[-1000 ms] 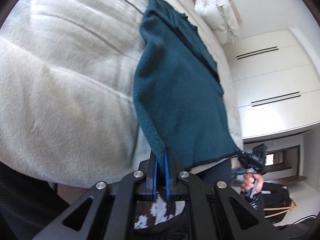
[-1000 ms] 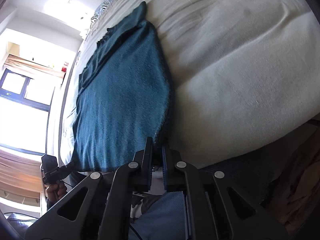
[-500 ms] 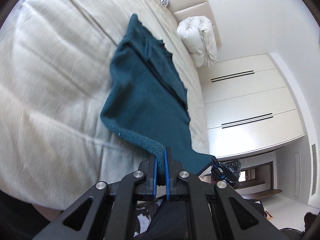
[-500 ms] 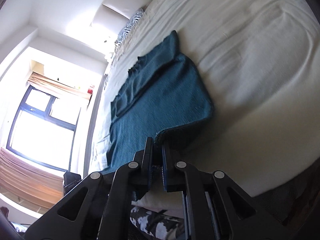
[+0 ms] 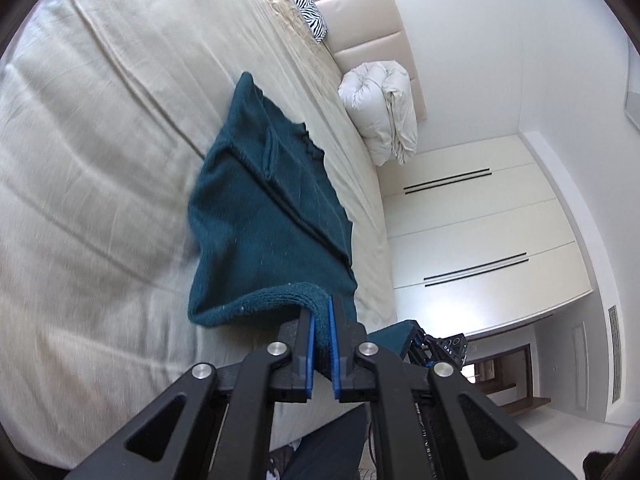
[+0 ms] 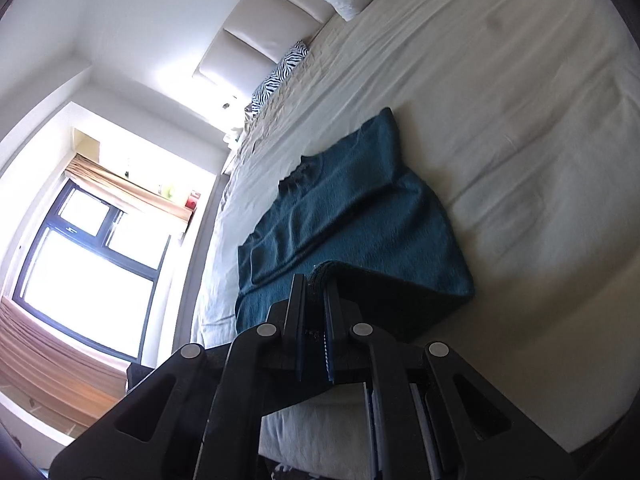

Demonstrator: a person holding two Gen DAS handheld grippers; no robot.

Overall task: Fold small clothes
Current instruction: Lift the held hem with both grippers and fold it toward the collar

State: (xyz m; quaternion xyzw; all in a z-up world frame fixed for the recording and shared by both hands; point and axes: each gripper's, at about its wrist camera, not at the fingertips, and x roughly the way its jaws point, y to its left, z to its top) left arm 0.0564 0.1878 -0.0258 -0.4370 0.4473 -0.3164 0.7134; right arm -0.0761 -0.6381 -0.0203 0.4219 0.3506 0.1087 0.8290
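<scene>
A dark teal knit sweater (image 5: 260,216) lies on a cream bed (image 5: 100,160), its sleeves folded in over the body. My left gripper (image 5: 322,312) is shut on one corner of the sweater's hem and holds it lifted above the bed. My right gripper (image 6: 316,284) is shut on the other hem corner of the sweater (image 6: 360,216), also lifted. The raised hem arches over the lower part of the sweater. The right gripper also shows at the lower right of the left wrist view (image 5: 420,340).
A folded white duvet (image 5: 384,112) and a zebra-print pillow (image 5: 304,0) lie by the padded headboard (image 5: 372,20). White wardrobe doors (image 5: 480,240) stand past the bed's far side. A bright window (image 6: 88,260) is on the other side.
Both grippers have lifted the hem off the bed's near edge and carried it forward over the sweater towards the collar. The lower part now curls up in a fold.
</scene>
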